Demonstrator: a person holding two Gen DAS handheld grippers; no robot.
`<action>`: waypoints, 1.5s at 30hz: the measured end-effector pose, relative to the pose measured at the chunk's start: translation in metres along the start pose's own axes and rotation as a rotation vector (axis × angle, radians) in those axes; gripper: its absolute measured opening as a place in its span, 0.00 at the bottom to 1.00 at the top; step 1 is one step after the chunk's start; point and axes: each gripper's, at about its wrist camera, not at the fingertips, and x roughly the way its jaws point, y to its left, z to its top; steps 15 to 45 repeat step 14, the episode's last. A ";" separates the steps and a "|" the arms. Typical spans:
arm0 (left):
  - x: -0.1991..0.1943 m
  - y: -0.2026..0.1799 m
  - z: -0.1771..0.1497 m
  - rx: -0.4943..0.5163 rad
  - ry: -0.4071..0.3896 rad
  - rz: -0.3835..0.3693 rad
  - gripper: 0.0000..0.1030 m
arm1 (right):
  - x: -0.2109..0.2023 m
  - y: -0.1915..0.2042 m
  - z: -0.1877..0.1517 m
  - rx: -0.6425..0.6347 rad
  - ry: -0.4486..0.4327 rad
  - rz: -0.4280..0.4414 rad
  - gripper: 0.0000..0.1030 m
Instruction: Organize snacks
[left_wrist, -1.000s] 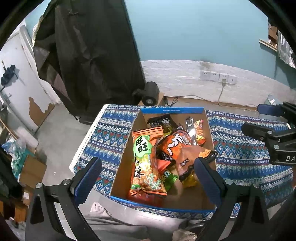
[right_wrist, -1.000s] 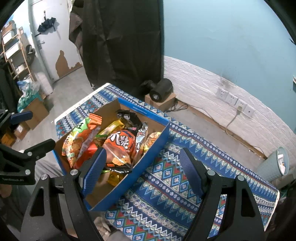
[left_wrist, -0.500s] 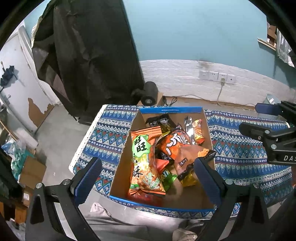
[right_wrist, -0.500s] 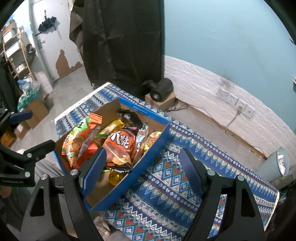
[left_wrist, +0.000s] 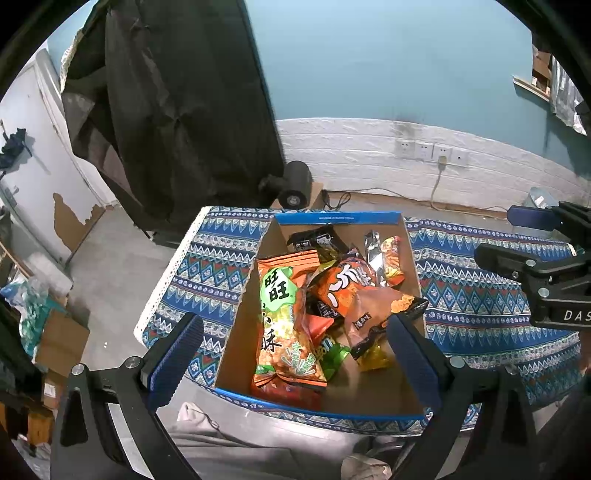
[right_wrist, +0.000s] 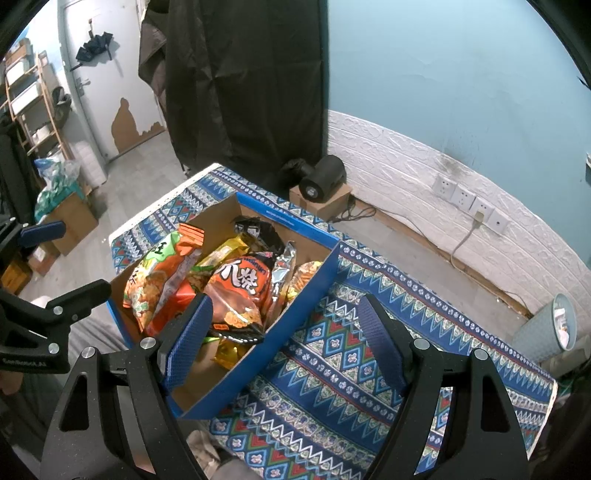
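Observation:
A blue-rimmed cardboard box (left_wrist: 338, 218) (right_wrist: 314, 291) sits on a table with a blue patterned cloth (left_wrist: 210, 266) (right_wrist: 343, 362). It holds several snack bags: a long orange-and-green bag (left_wrist: 284, 325) (right_wrist: 155, 280), an orange bag with white characters (left_wrist: 343, 288) (right_wrist: 243, 291), a black packet (left_wrist: 314, 238) (right_wrist: 258, 230) and a silver one (left_wrist: 373, 247). My left gripper (left_wrist: 295, 362) is open and empty above the box's near end. My right gripper (right_wrist: 284, 343) is open and empty above the box's right wall.
A black cylindrical device on a small carton (right_wrist: 321, 184) (left_wrist: 295, 182) stands on the floor past the table. A dark curtain (left_wrist: 177, 110) hangs behind. Wall sockets (right_wrist: 469, 203), a pale bin (right_wrist: 550, 332) at the right, cartons (right_wrist: 70, 218) on the floor at left.
Both grippers have barely shifted; the view has drifted very slightly. Both stay open and empty, and the snacks have not moved.

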 end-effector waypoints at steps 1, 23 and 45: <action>0.000 0.000 0.000 0.000 0.002 -0.001 0.98 | 0.000 0.000 0.000 0.000 0.000 0.000 0.78; 0.002 -0.001 -0.002 0.000 0.000 -0.017 0.98 | 0.000 0.000 0.000 0.000 0.001 -0.001 0.78; 0.002 -0.001 -0.002 0.000 0.000 -0.017 0.98 | 0.000 0.000 0.000 0.000 0.001 -0.001 0.78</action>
